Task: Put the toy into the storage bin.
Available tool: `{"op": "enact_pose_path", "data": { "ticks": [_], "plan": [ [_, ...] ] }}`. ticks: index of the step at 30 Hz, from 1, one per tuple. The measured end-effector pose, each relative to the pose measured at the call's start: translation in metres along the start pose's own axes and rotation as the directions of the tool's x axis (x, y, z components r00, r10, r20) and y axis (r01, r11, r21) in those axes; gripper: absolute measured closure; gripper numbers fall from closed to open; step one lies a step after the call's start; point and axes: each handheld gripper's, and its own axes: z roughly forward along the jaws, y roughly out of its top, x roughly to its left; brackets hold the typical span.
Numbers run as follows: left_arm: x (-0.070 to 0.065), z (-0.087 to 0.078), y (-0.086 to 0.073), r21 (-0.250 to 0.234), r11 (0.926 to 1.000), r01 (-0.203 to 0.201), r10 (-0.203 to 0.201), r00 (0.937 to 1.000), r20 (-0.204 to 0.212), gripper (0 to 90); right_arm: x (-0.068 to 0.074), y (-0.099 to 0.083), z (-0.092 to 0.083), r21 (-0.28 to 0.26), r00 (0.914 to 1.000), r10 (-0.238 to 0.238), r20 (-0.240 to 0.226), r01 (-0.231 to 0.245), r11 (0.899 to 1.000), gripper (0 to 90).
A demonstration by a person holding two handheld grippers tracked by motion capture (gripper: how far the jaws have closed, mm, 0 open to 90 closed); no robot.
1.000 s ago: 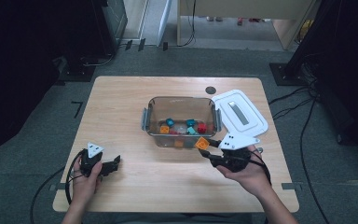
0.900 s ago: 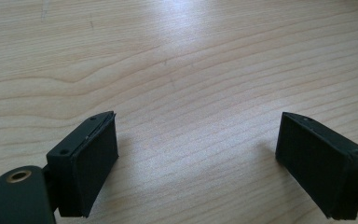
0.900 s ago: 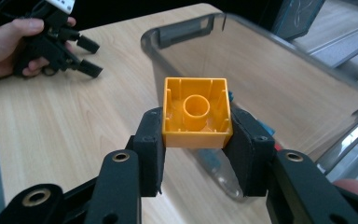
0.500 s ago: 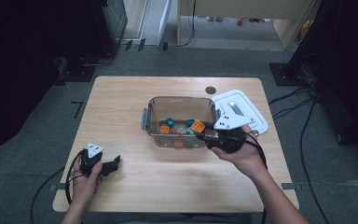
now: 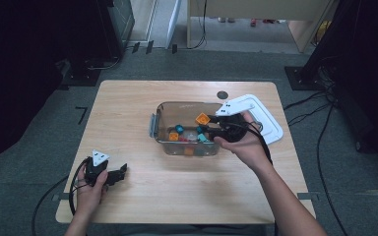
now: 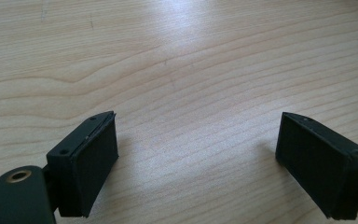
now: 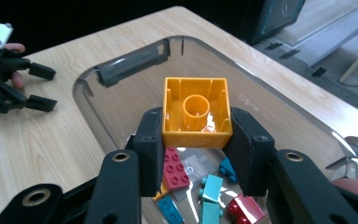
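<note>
A clear plastic bin (image 5: 158, 118) (image 7: 121, 70) stands mid-table with several coloured bricks in it, red, teal and orange. My right gripper (image 5: 203, 125) (image 7: 196, 140) hovers over the bin's right part, shut on an orange square brick (image 5: 203, 118) (image 7: 196, 112) whose hollow underside faces the camera. The brick is gripped by its two side walls. My left gripper (image 5: 123, 172) (image 6: 196, 163) rests at the table's front left, open, with bare wood between its pads. The left gripper (image 7: 39, 86) also appears far off in the right gripper view.
The bin's white lid (image 5: 266, 120) lies on the table just right of the bin, partly under my right hand. A small dark round hole (image 5: 222, 95) marks the tabletop behind the bin. Bare wood (image 5: 187, 182) stretches in front of the bin.
My right gripper has carried the orange brick from in front of the bin's right corner up and over its rim, so it now hangs above the bricks inside. The left gripper stayed put.
</note>
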Motion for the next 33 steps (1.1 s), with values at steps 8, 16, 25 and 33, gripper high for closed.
{"op": "enact_pose_path", "data": {
  "ticks": [8, 16, 25, 33],
  "plan": [
    [0.000, 0.000, 0.000, 0.000, 1.0000, -0.001, 0.001, 1.0000, 0.001, 12.8, -0.011, 0.005, 0.025, 0.063, 0.9976, 0.068, 0.014, -0.069, 0.996, 59.9],
    [0.000, 0.000, 0.000, 0.001, 1.0000, 0.000, 0.000, 1.0000, 0.002, 12.8, -0.022, 0.006, 0.047, 0.157, 0.9923, 0.119, 0.034, -0.123, 0.980, 59.8],
    [0.000, 0.000, 0.000, 0.001, 1.0000, -0.001, 0.001, 1.0000, 0.003, 12.8, -0.029, 0.005, 0.059, 0.232, 0.9874, 0.155, 0.029, -0.158, 0.960, 59.7],
    [0.000, 0.000, 0.000, 0.002, 1.0000, -0.001, 0.001, 1.0000, 0.003, 12.8, -0.030, 0.005, 0.059, 0.224, 0.9866, 0.163, 0.014, -0.162, 0.961, 51.9]
  ]
}}
